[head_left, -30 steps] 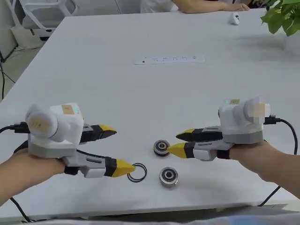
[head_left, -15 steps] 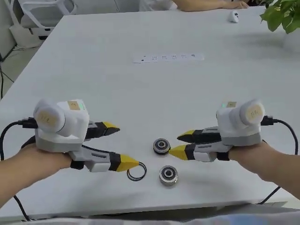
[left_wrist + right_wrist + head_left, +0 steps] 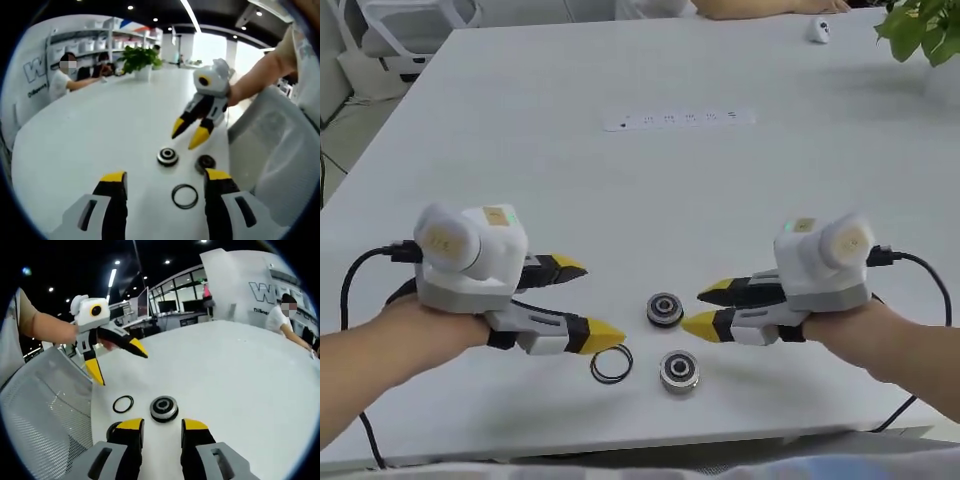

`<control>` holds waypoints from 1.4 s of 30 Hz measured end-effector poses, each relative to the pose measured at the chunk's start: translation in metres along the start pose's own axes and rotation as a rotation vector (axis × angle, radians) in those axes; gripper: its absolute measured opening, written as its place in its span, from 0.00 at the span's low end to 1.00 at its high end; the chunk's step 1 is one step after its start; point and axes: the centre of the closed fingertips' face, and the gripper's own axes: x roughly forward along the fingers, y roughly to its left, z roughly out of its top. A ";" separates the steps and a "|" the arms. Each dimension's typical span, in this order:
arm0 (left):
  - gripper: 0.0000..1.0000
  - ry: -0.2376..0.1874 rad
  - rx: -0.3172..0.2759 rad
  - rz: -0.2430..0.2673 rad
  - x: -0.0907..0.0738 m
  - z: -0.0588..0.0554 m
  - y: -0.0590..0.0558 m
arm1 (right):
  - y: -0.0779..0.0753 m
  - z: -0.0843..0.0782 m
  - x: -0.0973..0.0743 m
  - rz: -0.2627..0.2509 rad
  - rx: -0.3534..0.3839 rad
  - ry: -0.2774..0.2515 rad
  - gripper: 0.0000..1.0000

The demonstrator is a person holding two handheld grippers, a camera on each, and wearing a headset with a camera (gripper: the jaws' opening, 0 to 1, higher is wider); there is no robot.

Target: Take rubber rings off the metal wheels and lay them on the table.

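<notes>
The left gripper [image 3: 599,301] hovers above the white worktop [image 3: 670,190], its jaws spread wide and empty. A loose black rubber ring [image 3: 611,364] lies flat on the worktop just beside its nearer tip. Right of the ring sit the farther metal wheel [image 3: 664,309] and the nearer metal wheel [image 3: 679,371]. The right gripper [image 3: 697,307] points at the farther one, its jaws narrowly parted and holding nothing.

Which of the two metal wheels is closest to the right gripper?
The far round metal wheel, just ahead of the right gripper; the near wheel lies nearer the person.
</notes>
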 end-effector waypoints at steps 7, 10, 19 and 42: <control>0.60 0.015 0.002 -0.010 0.007 -0.003 0.001 | -0.001 -0.004 0.004 0.002 -0.010 0.015 0.26; 0.59 0.015 0.001 -0.012 0.010 -0.003 0.001 | -0.001 -0.005 0.005 0.002 -0.014 0.020 0.25; 0.55 0.022 0.009 -0.023 0.017 -0.001 0.001 | -0.003 -0.007 0.009 0.002 -0.036 0.036 0.23; 0.46 0.039 0.020 -0.038 0.038 0.000 0.001 | -0.002 -0.009 0.014 0.014 -0.028 0.031 0.23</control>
